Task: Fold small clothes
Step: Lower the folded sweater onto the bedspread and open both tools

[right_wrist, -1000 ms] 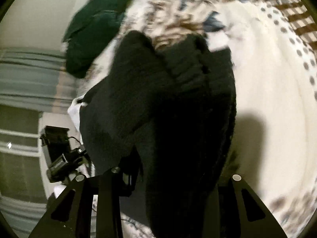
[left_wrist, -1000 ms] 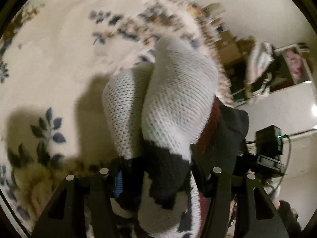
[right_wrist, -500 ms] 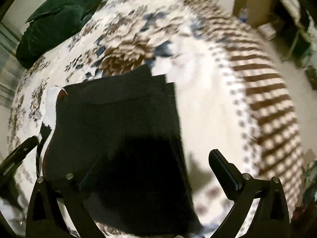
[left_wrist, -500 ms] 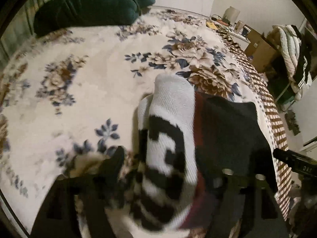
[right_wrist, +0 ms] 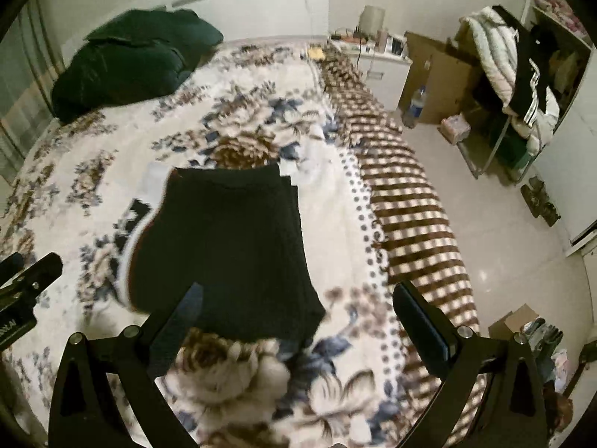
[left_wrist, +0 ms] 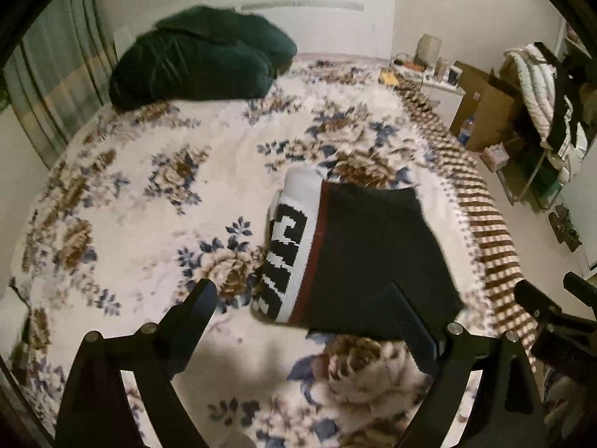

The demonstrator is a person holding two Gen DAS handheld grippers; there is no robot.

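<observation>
On the floral bedspread (left_wrist: 156, 194) our folded black garment (left_wrist: 377, 257) lies flat, white lettered band (left_wrist: 289, 246) alongside. Our left claw (left_wrist: 302, 298) is opening, empty; our right claw (right_wrist: 298, 302) stands wide, empty. A descending finger might snag the fold and undo it.

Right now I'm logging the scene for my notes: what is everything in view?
folded garment: one, black with white lettered band, on the bedspread near its striped edge
bedspread: one, cream floral, covering the bed
cushions: dark green pile, count unclear, at the headboard
cardboard box: one, brown, on the floor beside the bed
water bottle: one, clear, by the box
left tool: black, jaws opening, holding nothing
right tool: black, open, empty
</observation>
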